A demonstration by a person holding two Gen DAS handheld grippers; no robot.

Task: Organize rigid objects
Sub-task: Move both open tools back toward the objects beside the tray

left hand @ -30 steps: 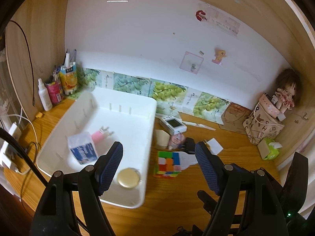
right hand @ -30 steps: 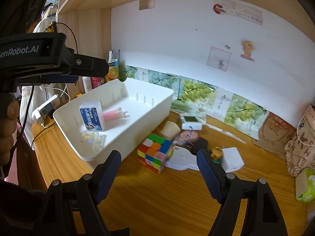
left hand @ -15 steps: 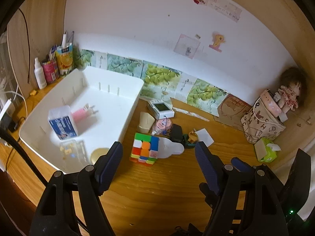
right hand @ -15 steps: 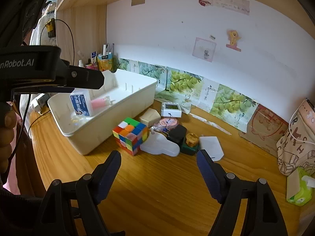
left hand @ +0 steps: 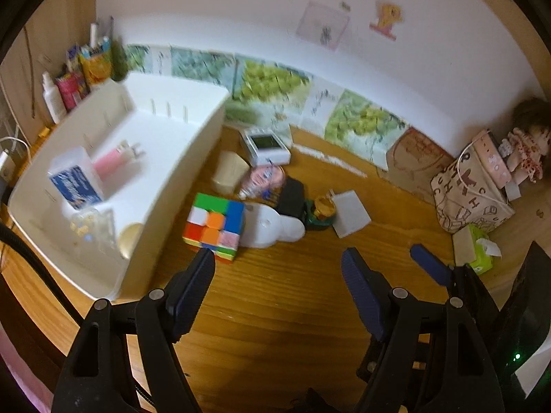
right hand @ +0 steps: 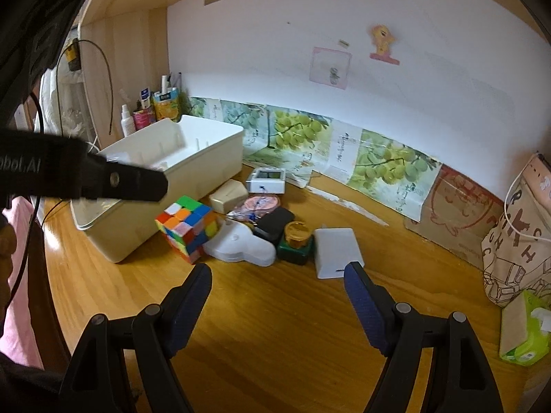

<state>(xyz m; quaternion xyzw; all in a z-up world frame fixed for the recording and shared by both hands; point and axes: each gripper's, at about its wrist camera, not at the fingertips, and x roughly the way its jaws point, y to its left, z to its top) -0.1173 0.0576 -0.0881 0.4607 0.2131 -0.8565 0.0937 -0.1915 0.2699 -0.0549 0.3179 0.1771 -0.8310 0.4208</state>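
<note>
A white bin (left hand: 193, 158) (right hand: 206, 137) stands at the left on the wooden desk. It holds a blue-and-white box (left hand: 74, 180), a pink plug (left hand: 113, 160) and a gold lid (left hand: 131, 241). Right of it lies a cluster: a colour cube (left hand: 215, 227) (right hand: 187, 227), a white flat gadget (left hand: 272, 229) (right hand: 241, 246), a black box (left hand: 291, 196) (right hand: 275, 222), a green jar with a gold lid (left hand: 322, 211) (right hand: 298, 241), a white pad (left hand: 351, 213) (right hand: 337, 251), a cream box (left hand: 229, 172) (right hand: 229, 194) and a small clock (left hand: 265, 144) (right hand: 267, 179). My left gripper (left hand: 277, 268) hovers open and empty just in front of the cube. My right gripper (right hand: 277, 282) is open and empty before the jar and pad.
Bottles and cartons (left hand: 75, 79) (right hand: 151, 110) crowd the back left corner. A patterned bag (left hand: 471, 192) (right hand: 516, 241) with a doll (left hand: 523, 148) and a green tissue pack (left hand: 478, 251) (right hand: 523, 330) stand at the right. Cables (left hand: 10, 151) hang at the left edge.
Both grippers have moved rightwards away from the bin and closer to the cluster of loose objects. The left one has tipped further down. Both stayed open and empty.
</note>
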